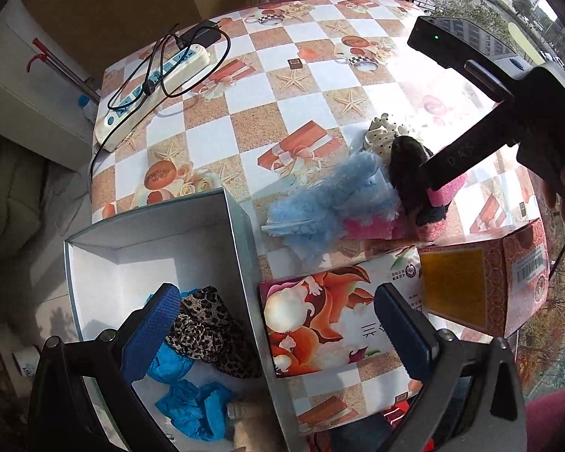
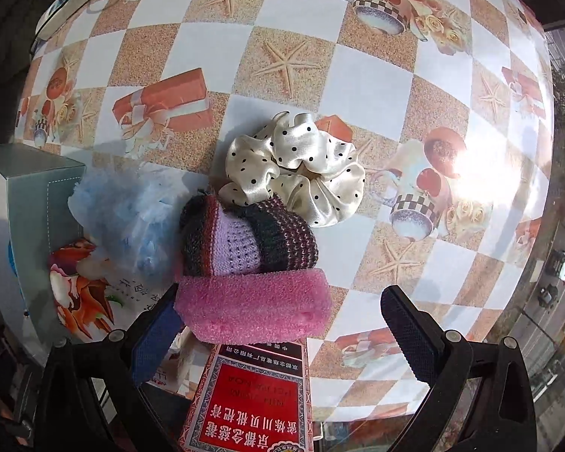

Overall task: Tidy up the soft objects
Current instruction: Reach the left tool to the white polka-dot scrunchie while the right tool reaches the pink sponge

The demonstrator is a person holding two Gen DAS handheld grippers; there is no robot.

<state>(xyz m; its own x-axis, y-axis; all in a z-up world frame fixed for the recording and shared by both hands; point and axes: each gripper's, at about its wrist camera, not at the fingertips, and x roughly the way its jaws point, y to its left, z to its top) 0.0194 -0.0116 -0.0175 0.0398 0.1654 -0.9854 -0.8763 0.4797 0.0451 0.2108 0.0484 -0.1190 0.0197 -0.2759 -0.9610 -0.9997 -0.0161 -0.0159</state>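
A pile of soft items lies on the checked tablecloth: a fluffy light-blue piece (image 1: 331, 203) (image 2: 132, 218), a dark striped knitted piece (image 2: 245, 237) (image 1: 406, 165), a pink fuzzy piece (image 2: 252, 305) (image 1: 444, 192) and a cream polka-dot scrunchie (image 2: 297, 165) (image 1: 380, 135). My right gripper (image 2: 282, 335) (image 1: 433, 177) is open, just above the pink piece. My left gripper (image 1: 278, 331) is open and empty over the white box's (image 1: 241, 233) right wall. Inside the box lie a leopard-print scrunchie (image 1: 207, 331) and blue plastic covers (image 1: 192, 403).
A flat flower-printed box (image 1: 331, 327) and a red patterned carton (image 1: 508, 275) (image 2: 252, 395) lie by the front edge. A white power strip with black cables (image 1: 150, 86) sits at the far left. A black device (image 1: 455, 45) stands at the back right.
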